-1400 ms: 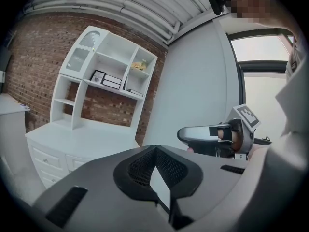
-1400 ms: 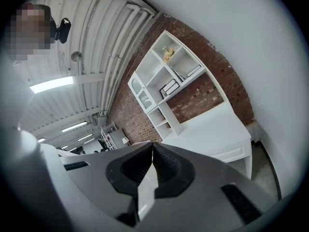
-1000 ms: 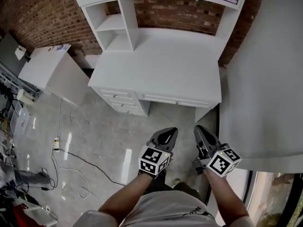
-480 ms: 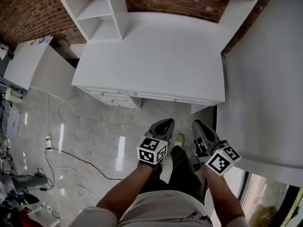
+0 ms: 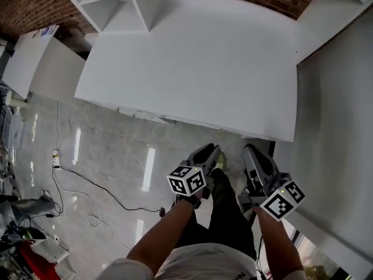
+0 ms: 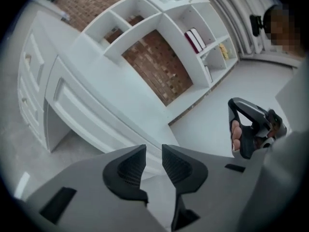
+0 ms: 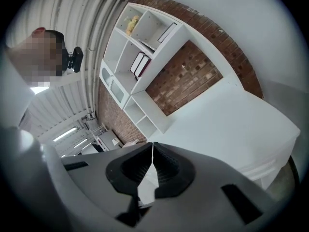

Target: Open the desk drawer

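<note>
A person stands at the front edge of a white bench (image 5: 198, 69), a gripper in each hand, both held low and short of the furniture. The left gripper (image 6: 153, 150) has its jaws opening, the ridged pads parted by a modest gap with nothing between them. The right gripper (image 7: 152, 151) has its jaws drawn together to a hairline slit and carries nothing.

The wide drawer (image 6: 82, 111) lies closed just under the bench top. From the left gripper view it runs off to the left toward a stack of smaller drawers (image 6: 28, 74). From the head view the fronts are almost wholly hidden beneath the overhang. Any handle on the wide front is too small to make out with confidence. A shelf unit (image 6: 159, 21) and a brick wall (image 6: 159, 69) rise behind.

The task looks to be at its approach stage, with no contact made.

Several things could go wrong from here. The left gripper's jaws may not be parted wide enough for the pull, so they could glance off the front. Aimed a little high, they would strike the lip of the bench top. The person's legs stand close to the front, so a drawer pulled straight out could bump them. The neighbouring stack also makes grasping the wrong drawer possible.
</note>
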